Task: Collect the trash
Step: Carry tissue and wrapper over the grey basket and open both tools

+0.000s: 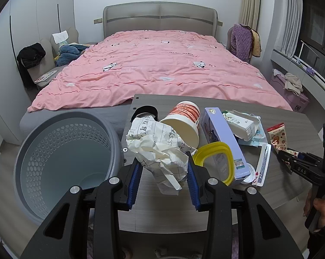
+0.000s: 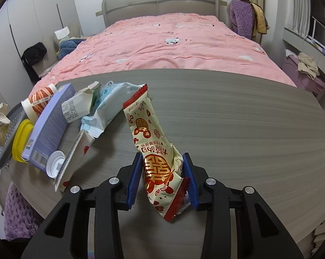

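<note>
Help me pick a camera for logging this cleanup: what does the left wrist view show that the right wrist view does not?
Only the left wrist view shows inside the gray basket and the left gripper clamping the crumpled paper. Only the right wrist view shows the right gripper squeezing the snack wrapper up close. Both show the purple box, paper cup and yellow lid.

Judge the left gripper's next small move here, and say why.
Probably swing left over the grey basket and release: the left gripper already clamps the crumpled paper, lifted off the table, and the basket sits open just beside it.
</note>
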`<state>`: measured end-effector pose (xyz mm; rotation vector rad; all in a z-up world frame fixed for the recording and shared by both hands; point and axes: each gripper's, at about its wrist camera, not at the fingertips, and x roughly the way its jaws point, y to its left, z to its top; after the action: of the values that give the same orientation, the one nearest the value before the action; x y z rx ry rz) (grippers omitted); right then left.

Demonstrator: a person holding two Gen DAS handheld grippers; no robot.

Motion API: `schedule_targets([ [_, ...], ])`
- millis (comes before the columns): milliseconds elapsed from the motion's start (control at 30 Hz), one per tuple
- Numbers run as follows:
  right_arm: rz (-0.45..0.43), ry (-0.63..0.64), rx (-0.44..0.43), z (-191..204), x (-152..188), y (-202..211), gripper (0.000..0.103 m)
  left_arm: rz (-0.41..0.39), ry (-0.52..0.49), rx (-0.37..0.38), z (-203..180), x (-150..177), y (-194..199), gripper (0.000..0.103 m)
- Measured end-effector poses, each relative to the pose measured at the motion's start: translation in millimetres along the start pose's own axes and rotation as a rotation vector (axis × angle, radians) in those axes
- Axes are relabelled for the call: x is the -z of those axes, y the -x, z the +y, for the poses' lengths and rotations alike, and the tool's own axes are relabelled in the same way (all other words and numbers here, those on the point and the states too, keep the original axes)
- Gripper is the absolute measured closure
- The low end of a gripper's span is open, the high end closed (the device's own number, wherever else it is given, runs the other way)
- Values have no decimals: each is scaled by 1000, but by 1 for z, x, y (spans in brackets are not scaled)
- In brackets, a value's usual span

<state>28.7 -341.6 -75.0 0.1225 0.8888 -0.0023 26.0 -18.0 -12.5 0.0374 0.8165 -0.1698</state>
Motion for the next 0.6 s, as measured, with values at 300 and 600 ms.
schedule_targets([
  [300,-107,-9,-94,47,-23,53,66,-38,39,-33,31,-4,9,65],
  [600,-129,112,-344,174,-56,62,66,-60,106,-131,103,-8,14,65],
])
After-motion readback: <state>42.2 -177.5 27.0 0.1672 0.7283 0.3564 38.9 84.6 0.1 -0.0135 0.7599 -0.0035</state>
